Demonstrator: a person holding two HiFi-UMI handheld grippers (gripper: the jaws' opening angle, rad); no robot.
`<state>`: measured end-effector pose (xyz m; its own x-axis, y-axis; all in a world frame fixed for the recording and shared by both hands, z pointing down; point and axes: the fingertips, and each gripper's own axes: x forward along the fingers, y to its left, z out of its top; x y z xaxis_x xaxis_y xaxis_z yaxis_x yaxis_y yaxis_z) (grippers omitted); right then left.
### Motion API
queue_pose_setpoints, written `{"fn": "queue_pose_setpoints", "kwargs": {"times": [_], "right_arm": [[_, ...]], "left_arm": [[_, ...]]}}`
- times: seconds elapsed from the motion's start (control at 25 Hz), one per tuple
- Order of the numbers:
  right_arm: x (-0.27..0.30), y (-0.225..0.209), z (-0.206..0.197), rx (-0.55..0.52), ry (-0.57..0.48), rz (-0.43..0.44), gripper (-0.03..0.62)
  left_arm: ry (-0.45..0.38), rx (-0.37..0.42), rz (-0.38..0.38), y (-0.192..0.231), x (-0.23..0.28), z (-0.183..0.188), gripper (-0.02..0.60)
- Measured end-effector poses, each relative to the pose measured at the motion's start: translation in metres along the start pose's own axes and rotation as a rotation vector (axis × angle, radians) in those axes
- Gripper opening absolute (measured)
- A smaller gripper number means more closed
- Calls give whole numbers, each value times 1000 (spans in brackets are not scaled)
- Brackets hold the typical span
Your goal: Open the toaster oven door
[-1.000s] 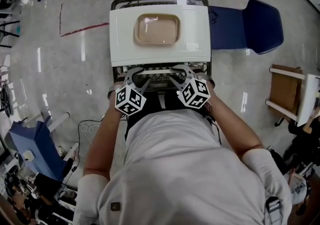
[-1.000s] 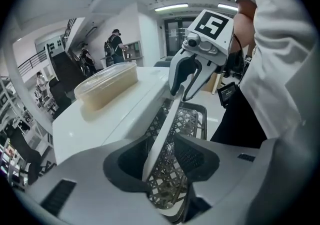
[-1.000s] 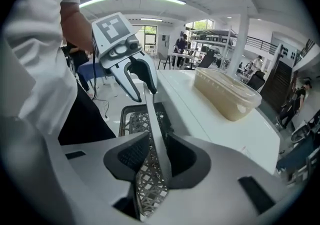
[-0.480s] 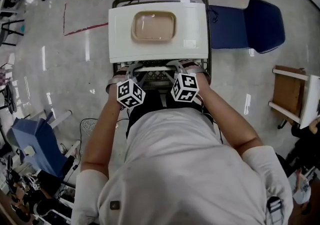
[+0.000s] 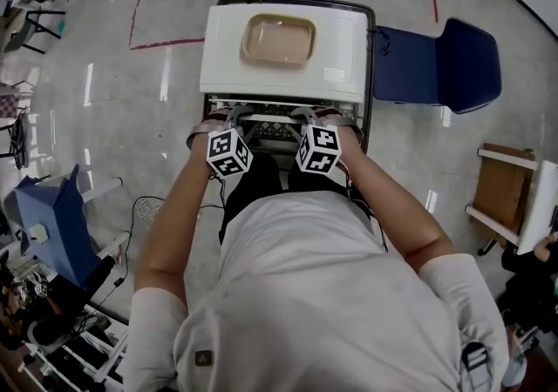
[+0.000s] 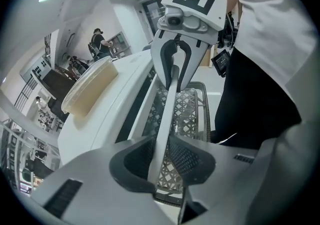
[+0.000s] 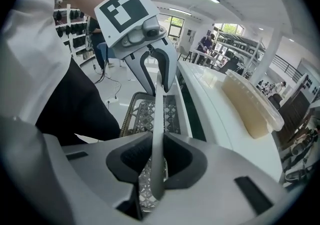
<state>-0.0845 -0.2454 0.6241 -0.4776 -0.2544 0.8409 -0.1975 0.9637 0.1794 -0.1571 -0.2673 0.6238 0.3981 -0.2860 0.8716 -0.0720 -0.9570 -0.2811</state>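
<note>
Both grippers had drawn closer together since the earlier frame, and their jaws had just been closing on the door handle (image 6: 169, 100). At the left, the left gripper (image 6: 160, 144) was clenched on the pale bar, which ran between its pads. The white toaster oven (image 5: 349, 42) stood on a wire-mesh rack (image 5: 272, 131) just in front of the person, a beige container (image 5: 278, 40) on its top, and its door looked shut. Further right along the same handle, the right gripper (image 7: 157, 161) gripped the bar too, pads pressed on either side. A blue chair (image 5: 453, 55) stood beside the oven at the far right.
</note>
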Motion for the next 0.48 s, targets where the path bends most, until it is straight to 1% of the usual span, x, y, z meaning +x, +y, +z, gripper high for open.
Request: {"fn": "queue_pose_setpoints", "kwargs": {"times": [0.16,0.36,0.48], "right_arm": [[1,8,-1,-15,9,-20,81],[2,17,0,-44,10,-60,81],[3,22,-1,-37,16,-66,81]], "left_arm": [[15,18,10,-8,0,-1,109],[21,9,20,-16,-3,-5,109],[20,27,28,-21,-3,-6,107]]}}
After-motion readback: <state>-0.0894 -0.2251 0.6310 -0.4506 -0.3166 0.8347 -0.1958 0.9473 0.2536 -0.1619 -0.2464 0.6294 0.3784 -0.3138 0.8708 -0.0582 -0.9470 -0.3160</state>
